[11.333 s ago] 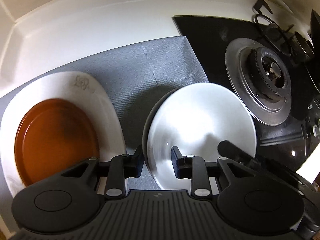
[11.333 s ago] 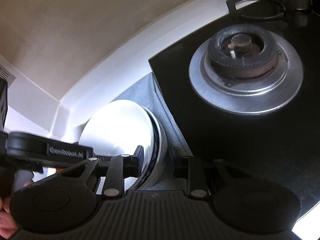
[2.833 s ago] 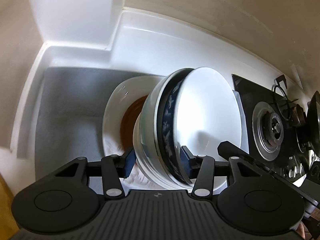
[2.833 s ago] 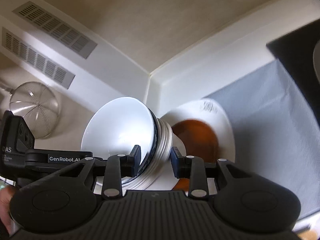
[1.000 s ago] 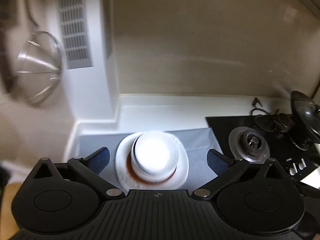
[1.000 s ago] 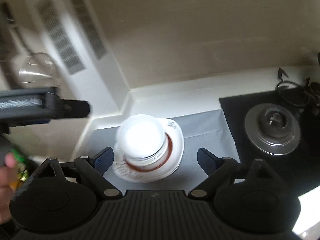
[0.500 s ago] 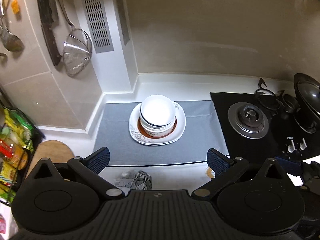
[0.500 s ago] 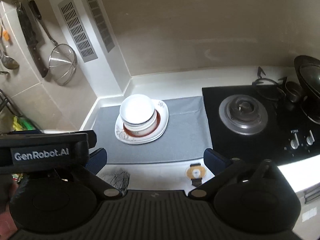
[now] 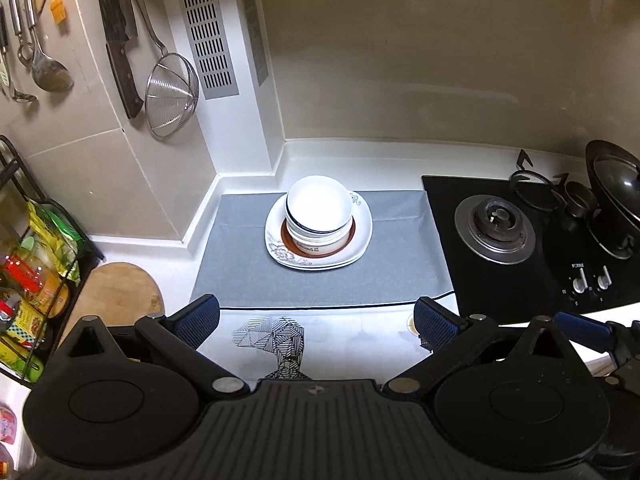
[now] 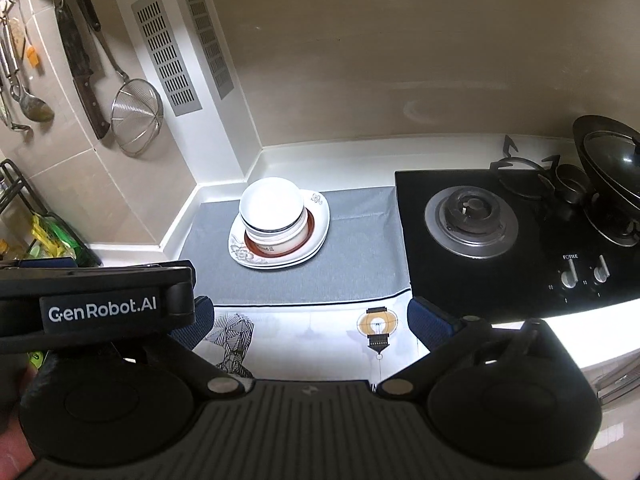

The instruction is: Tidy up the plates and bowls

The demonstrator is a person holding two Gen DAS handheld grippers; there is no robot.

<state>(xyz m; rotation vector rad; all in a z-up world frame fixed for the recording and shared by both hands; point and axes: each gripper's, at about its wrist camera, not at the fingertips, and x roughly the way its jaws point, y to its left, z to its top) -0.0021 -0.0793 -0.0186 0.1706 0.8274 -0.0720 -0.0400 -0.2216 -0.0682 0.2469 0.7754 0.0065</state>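
A stack of white bowls (image 9: 319,211) (image 10: 273,207) stands on a brown plate (image 9: 351,235) (image 10: 309,227), which lies on a white flowered plate (image 9: 280,250) (image 10: 240,254). The pile rests on a grey mat (image 9: 392,268) (image 10: 352,248) by the wall corner. My left gripper (image 9: 318,318) is open and empty, well back from the pile over the counter's front edge. My right gripper (image 10: 310,318) is likewise open and empty; the left gripper's body (image 10: 96,306) crosses its left side.
A black gas hob (image 9: 496,228) (image 10: 472,212) with a wok (image 9: 616,196) lies right of the mat. A strainer (image 9: 172,92), knife and ladles hang on the left wall. A wooden board (image 9: 116,296) and a snack rack (image 9: 36,264) stand at the left. A patterned cloth (image 9: 320,336) covers the front.
Both grippers have drawn further back and up from the stacked dishes, so the pile looks smaller. Their jaws stay wide apart and empty. The dishes have not moved.
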